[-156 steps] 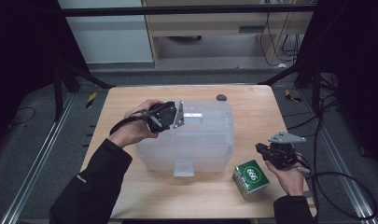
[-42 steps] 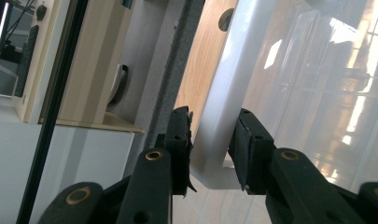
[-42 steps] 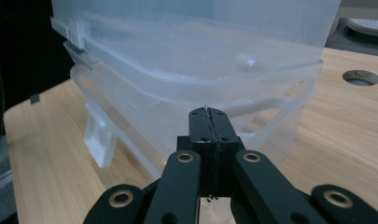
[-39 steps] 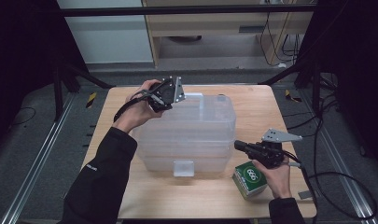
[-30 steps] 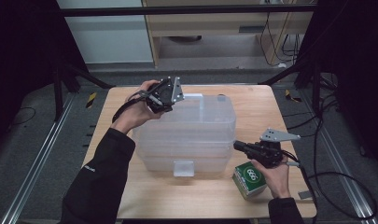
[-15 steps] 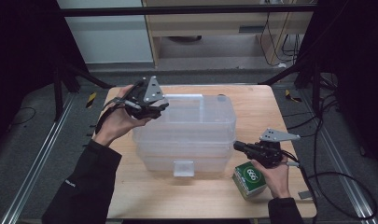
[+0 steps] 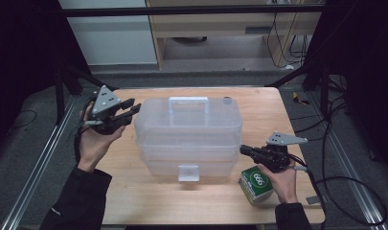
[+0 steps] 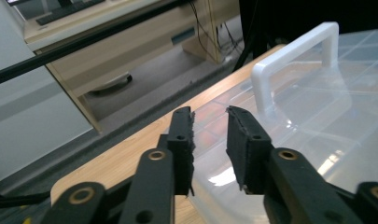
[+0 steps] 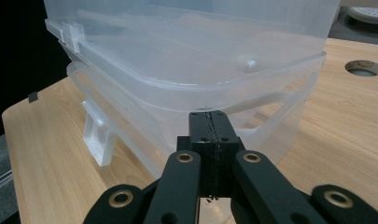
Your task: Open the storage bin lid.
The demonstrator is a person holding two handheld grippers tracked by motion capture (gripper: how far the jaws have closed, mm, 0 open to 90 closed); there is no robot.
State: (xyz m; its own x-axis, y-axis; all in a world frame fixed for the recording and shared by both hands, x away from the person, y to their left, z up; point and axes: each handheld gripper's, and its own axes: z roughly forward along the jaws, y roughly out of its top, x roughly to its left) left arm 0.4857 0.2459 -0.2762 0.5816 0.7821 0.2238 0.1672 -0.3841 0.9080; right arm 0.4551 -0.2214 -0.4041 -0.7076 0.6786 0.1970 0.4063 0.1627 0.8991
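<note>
With our left gripper narrowly parted beside the clear box mid-table and our right gripper pressed together, seemingly touching its side, a push could skid the box.

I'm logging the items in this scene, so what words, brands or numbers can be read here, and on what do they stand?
Green box, on the table's near right corner by the right gripper: white marks on its top that may be digits, too blurred to read for sure.
Clear plastic storage box: no label or writing visible.
Left gripper: no legible marking.
</note>
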